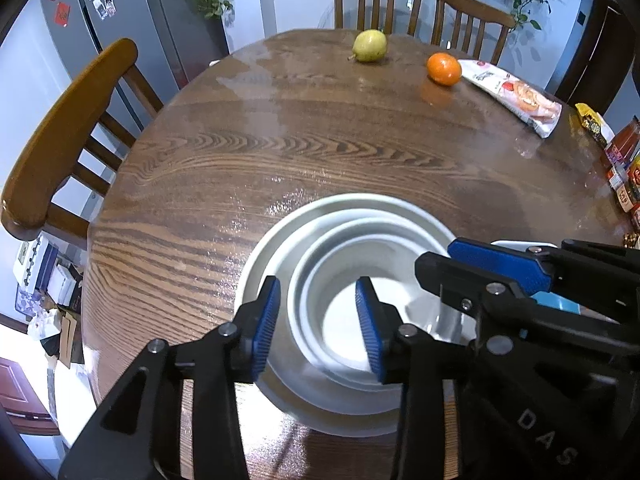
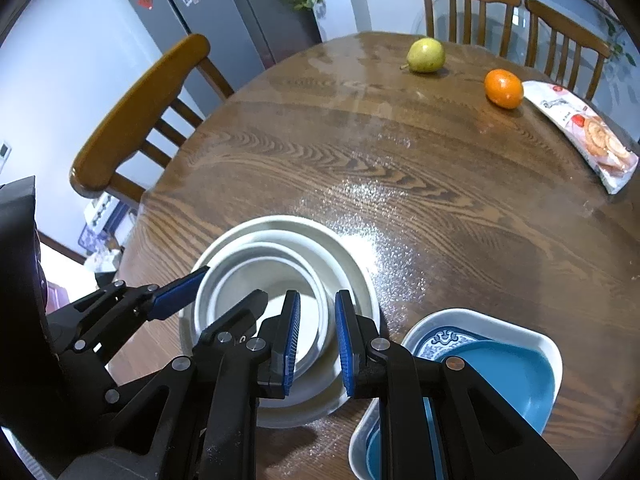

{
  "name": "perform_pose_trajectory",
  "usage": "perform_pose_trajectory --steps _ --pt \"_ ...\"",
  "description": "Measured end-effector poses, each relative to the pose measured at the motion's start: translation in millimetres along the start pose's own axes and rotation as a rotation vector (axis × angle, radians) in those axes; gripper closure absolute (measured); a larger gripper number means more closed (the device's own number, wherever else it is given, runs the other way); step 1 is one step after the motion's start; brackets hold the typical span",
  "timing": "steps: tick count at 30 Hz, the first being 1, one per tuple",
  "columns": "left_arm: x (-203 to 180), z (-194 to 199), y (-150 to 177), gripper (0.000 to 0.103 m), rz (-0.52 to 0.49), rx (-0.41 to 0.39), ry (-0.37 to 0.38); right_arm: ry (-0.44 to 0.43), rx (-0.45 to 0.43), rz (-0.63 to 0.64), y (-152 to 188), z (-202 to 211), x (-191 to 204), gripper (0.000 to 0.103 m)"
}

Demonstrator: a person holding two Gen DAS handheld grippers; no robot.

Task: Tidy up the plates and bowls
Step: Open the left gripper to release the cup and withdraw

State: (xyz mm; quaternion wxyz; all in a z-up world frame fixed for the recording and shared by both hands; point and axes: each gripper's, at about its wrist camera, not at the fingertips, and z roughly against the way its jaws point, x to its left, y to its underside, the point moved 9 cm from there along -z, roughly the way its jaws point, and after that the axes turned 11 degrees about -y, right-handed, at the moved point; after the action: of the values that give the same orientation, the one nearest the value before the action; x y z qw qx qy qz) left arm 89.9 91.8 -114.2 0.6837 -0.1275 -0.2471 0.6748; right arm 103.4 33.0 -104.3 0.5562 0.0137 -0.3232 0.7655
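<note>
Nested white bowls (image 1: 340, 308) at the near edge of the tabletop (image 1: 320, 140), both tongs over them.

Your left gripper (image 1: 318, 326) stands released, its pads astride the inner bowl's left wall without pressing. Your right gripper (image 2: 317, 340) is narrowly parted around the bowls' right rims; whether it pinches them, you cannot tell. The blue-and-white dishes (image 2: 500, 360) sit just right of the stack.
</note>
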Motion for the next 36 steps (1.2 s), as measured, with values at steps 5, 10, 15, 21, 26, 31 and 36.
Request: perform_pose_trajectory --steps 5,10,15,21,26,31,36 --pt "2 11 -5 0.044 0.011 -0.032 -0.001 -0.003 -0.034 0.001 -2 13 0 0.077" --pt "4 20 -8 0.034 0.019 -0.054 -0.006 0.004 -0.079 0.011 -3 28 2 0.046" --pt "9 27 -8 0.022 0.033 -0.067 -0.006 -0.001 -0.109 0.009 -2 43 0 0.041" --pt "20 33 -6 0.011 0.052 -0.075 -0.019 0.028 -0.119 -0.009 1 53 -12 0.038" --pt "30 34 -1 0.009 0.072 -0.065 -0.015 0.057 -0.125 -0.021 4 60 -22 0.038" --pt "46 31 4 0.009 0.109 -0.043 -0.006 0.068 -0.117 -0.023 8 60 -25 0.038" --pt "72 23 13 0.009 0.173 -0.014 -0.011 0.083 -0.104 -0.018 13 57 -28 0.038"
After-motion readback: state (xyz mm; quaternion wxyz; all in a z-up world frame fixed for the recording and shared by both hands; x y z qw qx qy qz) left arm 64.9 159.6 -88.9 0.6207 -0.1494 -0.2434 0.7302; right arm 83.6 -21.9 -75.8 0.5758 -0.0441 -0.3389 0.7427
